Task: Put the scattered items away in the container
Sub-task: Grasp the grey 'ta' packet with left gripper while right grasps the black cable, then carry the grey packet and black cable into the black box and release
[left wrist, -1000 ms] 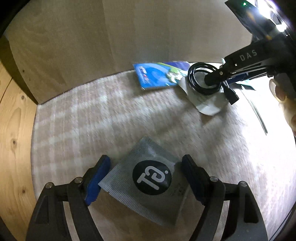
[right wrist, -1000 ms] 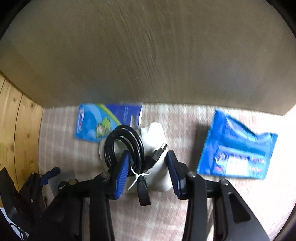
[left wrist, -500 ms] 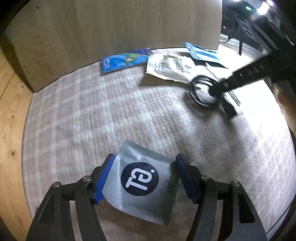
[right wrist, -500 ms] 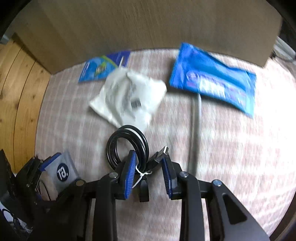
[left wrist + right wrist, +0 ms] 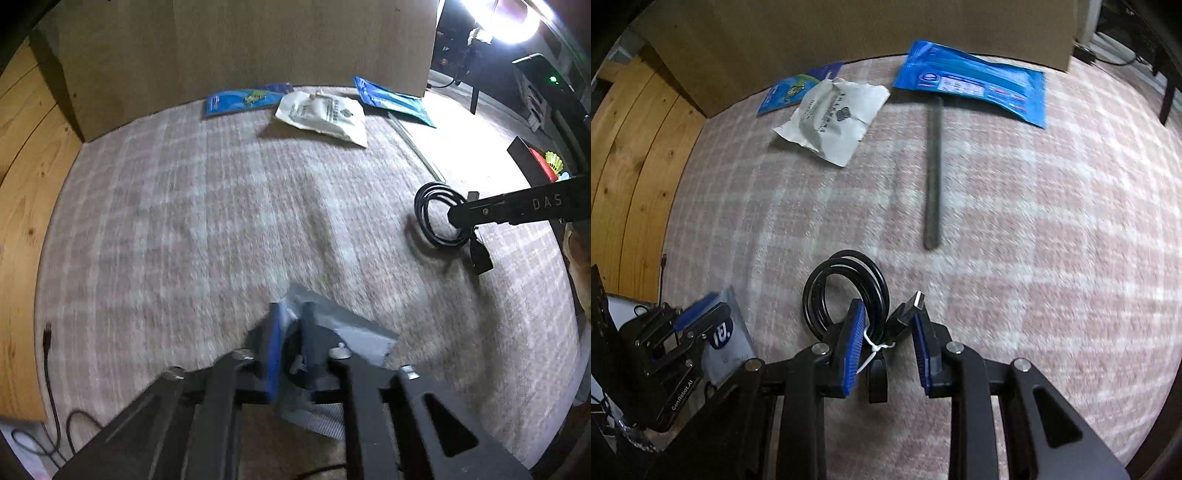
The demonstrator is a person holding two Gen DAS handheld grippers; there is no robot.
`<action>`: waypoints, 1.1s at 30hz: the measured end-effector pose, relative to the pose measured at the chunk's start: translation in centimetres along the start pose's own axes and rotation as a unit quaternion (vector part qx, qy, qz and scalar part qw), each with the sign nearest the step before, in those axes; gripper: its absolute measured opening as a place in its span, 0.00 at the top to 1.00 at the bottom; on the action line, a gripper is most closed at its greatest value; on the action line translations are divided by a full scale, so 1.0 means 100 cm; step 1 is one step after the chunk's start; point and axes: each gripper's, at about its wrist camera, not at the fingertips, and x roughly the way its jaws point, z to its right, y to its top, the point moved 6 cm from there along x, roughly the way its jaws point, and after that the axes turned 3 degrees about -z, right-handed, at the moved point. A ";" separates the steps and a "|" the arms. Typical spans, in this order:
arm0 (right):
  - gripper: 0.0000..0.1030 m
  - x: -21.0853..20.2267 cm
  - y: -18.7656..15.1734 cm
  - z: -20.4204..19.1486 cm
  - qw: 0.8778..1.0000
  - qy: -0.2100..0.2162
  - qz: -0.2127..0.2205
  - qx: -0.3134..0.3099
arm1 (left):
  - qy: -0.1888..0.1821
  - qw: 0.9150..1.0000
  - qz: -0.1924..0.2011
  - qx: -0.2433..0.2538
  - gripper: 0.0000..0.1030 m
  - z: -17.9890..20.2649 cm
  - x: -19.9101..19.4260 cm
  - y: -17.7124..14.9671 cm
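Note:
My left gripper (image 5: 290, 325) is shut on a grey foil pouch (image 5: 354, 328) and holds it above the rug; it also shows in the right wrist view (image 5: 726, 334). My right gripper (image 5: 888, 325) is shut on a coiled black USB cable (image 5: 846, 288), held above the rug; the cable also shows in the left wrist view (image 5: 437, 216). A white packet (image 5: 831, 118), a blue wipes pack (image 5: 975, 83), a blue card (image 5: 792, 90) and a grey rod (image 5: 934, 170) lie on the rug. No container is in view.
A pink checked rug (image 5: 1034, 240) covers the floor. A brown cardboard panel (image 5: 258, 48) stands at its far edge. Wooden floor (image 5: 631, 147) lies to the left. A black cable (image 5: 51, 387) trails there. A bright lamp and dark furniture (image 5: 535, 85) are at the right.
My left gripper has shut on the grey pouch and lifted it. Both grippers have drawn back from the cardboard panel, the right one carrying the cable.

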 end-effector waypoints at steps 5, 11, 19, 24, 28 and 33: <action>0.76 -0.022 -0.015 0.007 1.000 0.004 0.014 -0.001 | -0.010 1.000 0.004 -0.028 1.00 0.007 -0.011 -0.008; 0.76 -0.050 -0.023 0.020 0.999 0.010 0.033 0.000 | -0.029 0.998 0.026 -0.047 1.00 0.019 -0.037 -0.007; 0.76 -0.101 -0.046 0.059 0.998 0.018 0.054 0.015 | -0.051 0.996 0.070 -0.019 1.00 0.063 -0.083 0.015; 0.76 -0.122 -0.054 0.083 0.997 0.018 0.073 0.033 | -0.073 0.993 0.091 0.012 1.00 0.108 -0.101 0.034; 0.76 -0.150 -0.073 0.122 0.994 0.016 0.091 0.058 | -0.091 0.990 0.101 0.044 1.00 0.157 -0.112 0.047; 0.76 -0.185 -0.100 0.183 0.989 0.003 0.112 0.096 | -0.124 0.982 0.112 0.091 1.00 0.234 -0.124 0.064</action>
